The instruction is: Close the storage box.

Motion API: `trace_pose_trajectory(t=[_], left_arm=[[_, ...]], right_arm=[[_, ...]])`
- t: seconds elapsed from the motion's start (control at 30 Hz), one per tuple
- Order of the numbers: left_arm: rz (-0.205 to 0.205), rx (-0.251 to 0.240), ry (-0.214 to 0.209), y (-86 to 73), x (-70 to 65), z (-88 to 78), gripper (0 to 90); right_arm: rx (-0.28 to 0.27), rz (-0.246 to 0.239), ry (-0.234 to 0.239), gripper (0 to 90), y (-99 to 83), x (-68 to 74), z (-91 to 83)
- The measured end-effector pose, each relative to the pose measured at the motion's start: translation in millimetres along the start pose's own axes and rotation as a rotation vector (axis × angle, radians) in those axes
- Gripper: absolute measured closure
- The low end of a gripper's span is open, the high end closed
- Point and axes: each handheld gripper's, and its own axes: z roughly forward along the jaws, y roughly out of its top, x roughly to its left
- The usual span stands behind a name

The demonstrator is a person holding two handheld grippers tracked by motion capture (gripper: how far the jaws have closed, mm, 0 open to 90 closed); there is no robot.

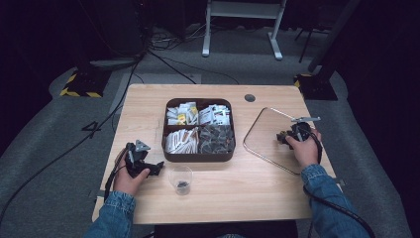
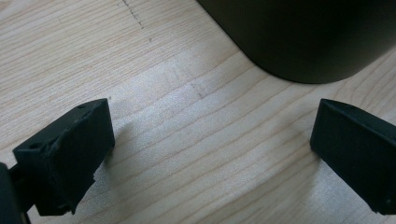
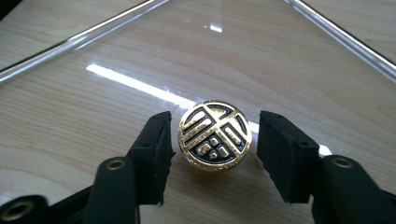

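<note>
Right gripper view: round gold-and-black token (image 3: 215,135) lying flat on the clear tray (image 3: 140,42), between the fingers (image 3: 154,154) of the right gripper (image 3: 212,156), a narrow gap showing on each side, not pinched. High view: same tray (image 1: 262,124) on the right of the table (image 1: 148,99), right gripper (image 1: 289,136) over it, dark four-compartment box (image 1: 199,156) of small parts at centre, clear cup (image 1: 181,178) just in front. Left gripper (image 2: 210,154) low over bare table, fingers (image 2: 70,154) spread wide, nothing between
</note>
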Motion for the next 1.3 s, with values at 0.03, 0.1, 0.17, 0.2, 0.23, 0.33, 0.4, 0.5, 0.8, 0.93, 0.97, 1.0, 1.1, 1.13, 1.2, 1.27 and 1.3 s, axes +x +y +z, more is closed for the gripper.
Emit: trace_pose_trajectory(t=[0.03,0.1,0.17,0.2,0.23,0.33,0.4,0.5,0.8,0.93,0.97,1.0,1.1,1.13,1.2,1.27,1.3], left_arm=[[0.000,0.000,0.000,0.0,0.0,0.0,0.2],[0.000,0.001,0.000,0.0,0.0,0.0,0.2],[0.000,0.000,0.001,0.0,-0.1,-0.1,0.1],[0.000,0.000,0.001,0.0,-0.1,-0.1,0.1],[0.000,0.000,0.000,0.0,0.0,0.0,0.2],[0.001,0.000,0.000,0.0,0.0,0.0,0.2],[0.000,0.001,0.000,0.0,0.0,-0.1,0.2],[0.001,0.001,0.000,0.0,0.1,-0.1,0.2],[0.000,0.001,0.000,0.0,0.0,-0.1,0.2],[0.001,0.000,0.000,0.0,0.1,0.0,0.1],[0.001,0.000,0.001,0.0,0.1,0.0,0.2],[0.000,0.000,0.000,0.0,0.0,0.0,0.2],[0.001,0.000,0.000,0.0,0.0,0.0,0.1],[0.001,0.000,0.000,0.0,0.0,0.0,0.2],[0.001,0.000,0.001,0.0,0.0,0.0,0.2],[0.000,0.000,0.001,0.0,0.0,0.0,0.2],[0.001,0.000,0.000,0.0,0.1,0.0,0.2]], right_arm=[[0.004,-0.002,0.002,46.6,-0.9,0.0,1.4],[-0.009,-0.009,-0.004,46.3,-2.6,1.1,3.3],[-0.017,-0.011,-0.012,46.8,-3.4,2.9,3.8],[-0.017,-0.011,-0.012,46.8,-3.4,2.9,3.8],[-0.029,-0.034,-0.016,53.2,-4.2,4.9,4.1],[-0.039,-0.044,-0.029,56.1,-5.2,7.0,3.9],[-0.053,-0.040,-0.037,57.6,-7.1,7.3,3.9],[-0.073,-0.034,-0.036,58.1,-9.6,6.4,4.0],[-0.106,-0.009,-0.036,58.6,-13.8,6.5,4.0],[-0.106,-0.009,-0.037,58.7,-13.9,6.3,4.0],[-0.106,-0.005,-0.037,58.7,-13.8,6.6,4.0],[-0.107,-0.003,-0.038,58.7,-13.7,6.7,4.0],[-0.107,-0.006,-0.048,58.9,-13.5,7.6,3.9],[-0.107,-0.006,-0.048,58.9,-13.5,7.6,3.9],[-0.096,-0.016,-0.061,58.9,-12.1,9.0,3.6],[-0.094,-0.011,-0.061,58.9,-11.6,9.1,3.4],[-0.095,0.004,-0.060,58.9,-11.1,7.6,2.6]])
